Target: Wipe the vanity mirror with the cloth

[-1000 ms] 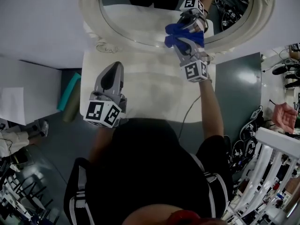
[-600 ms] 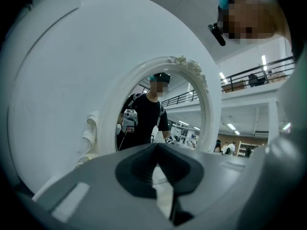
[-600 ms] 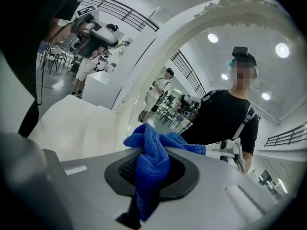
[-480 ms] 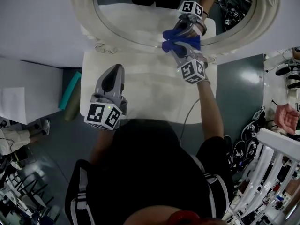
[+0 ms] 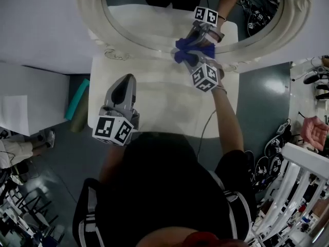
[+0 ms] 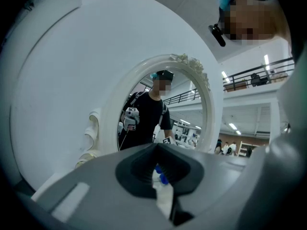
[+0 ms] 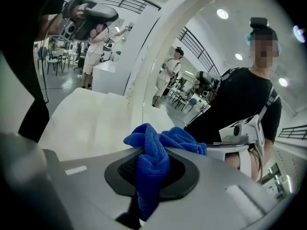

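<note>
The oval vanity mirror (image 5: 154, 19) in its white ornate frame (image 5: 90, 14) stands at the back of the white table (image 5: 159, 104). My right gripper (image 5: 191, 55) is shut on a blue cloth (image 5: 186, 49), which is bunched against the glass at the mirror's lower edge; its reflection shows just above. In the right gripper view the cloth (image 7: 152, 159) hangs out of the closed jaws beside the frame (image 7: 158, 56). My left gripper (image 5: 126, 81) hovers over the table's left part, shut and empty, pointing at the mirror (image 6: 160, 111).
A thin cable (image 5: 204, 125) runs down from the table's front edge. A teal object (image 5: 76, 99) lies on the floor left of the table. White railing (image 5: 300, 189) and another person's hand (image 5: 313, 129) are at the right.
My right gripper has slid the blue cloth leftward along the mirror's lower edge. The left gripper has hardly moved.
</note>
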Action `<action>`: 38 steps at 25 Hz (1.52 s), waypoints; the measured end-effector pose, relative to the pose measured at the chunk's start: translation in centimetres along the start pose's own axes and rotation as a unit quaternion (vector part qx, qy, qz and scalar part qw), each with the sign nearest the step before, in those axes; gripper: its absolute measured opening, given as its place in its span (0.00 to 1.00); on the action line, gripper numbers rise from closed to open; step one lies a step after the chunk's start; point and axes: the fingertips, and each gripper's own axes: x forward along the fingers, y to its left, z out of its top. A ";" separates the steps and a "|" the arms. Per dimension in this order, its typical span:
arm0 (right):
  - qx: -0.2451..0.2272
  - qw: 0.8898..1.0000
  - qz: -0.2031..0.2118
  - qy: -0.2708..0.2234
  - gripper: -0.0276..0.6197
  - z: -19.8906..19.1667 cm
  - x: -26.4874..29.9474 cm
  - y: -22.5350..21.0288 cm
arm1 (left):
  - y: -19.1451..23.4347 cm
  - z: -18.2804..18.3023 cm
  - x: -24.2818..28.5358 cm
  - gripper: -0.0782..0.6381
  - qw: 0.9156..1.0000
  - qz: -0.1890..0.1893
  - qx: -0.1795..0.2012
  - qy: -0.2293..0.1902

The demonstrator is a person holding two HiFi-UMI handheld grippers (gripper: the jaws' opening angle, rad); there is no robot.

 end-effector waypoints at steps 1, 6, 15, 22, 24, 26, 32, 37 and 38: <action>0.010 1.000 0.006 0.000 0.12 0.0 0.1 0.1 | -0.1 0.0 -0.1 0.12 1.000 0.001 0.000 0.000; 0.083 0.995 0.049 -0.027 0.12 1.2 1.4 1.4 | 0.0 0.5 -1.1 0.12 1.000 0.006 0.003 -0.005; 0.285 0.936 0.072 -0.197 0.12 6.4 1.4 1.8 | 2.0 1.1 -3.3 0.12 1.000 0.025 0.005 -0.017; 0.402 0.854 0.030 -0.329 0.12 9.8 -2.4 0.2 | 2.7 0.5 -3.5 0.12 1.000 0.021 0.005 -0.022; 0.418 0.835 0.011 -0.358 0.12 11.4 -4.5 -0.3 | 2.7 1.1 -3.8 0.12 1.000 0.014 0.005 -0.025; 0.433 0.815 -0.008 -0.384 0.12 12.8 -6.9 -1.0 | 2.2 1.8 -4.0 0.12 1.000 0.006 0.007 -0.029; 0.446 0.784 -0.088 -0.422 0.12 14.4 -13.3 -2.4 | 0.4 2.4 -3.3 0.12 0.999 -0.016 0.012 -0.037; 0.449 0.775 -0.159 -0.415 0.12 13.9 -16.8 -2.5 | -0.4 2.1 -2.9 0.12 0.999 -0.035 0.015 -0.031; 0.450 0.773 -0.172 -0.413 0.12 13.6 -17.5 -2.5 | -0.6 2.0 -2.8 0.12 0.999 -0.037 0.015 -0.029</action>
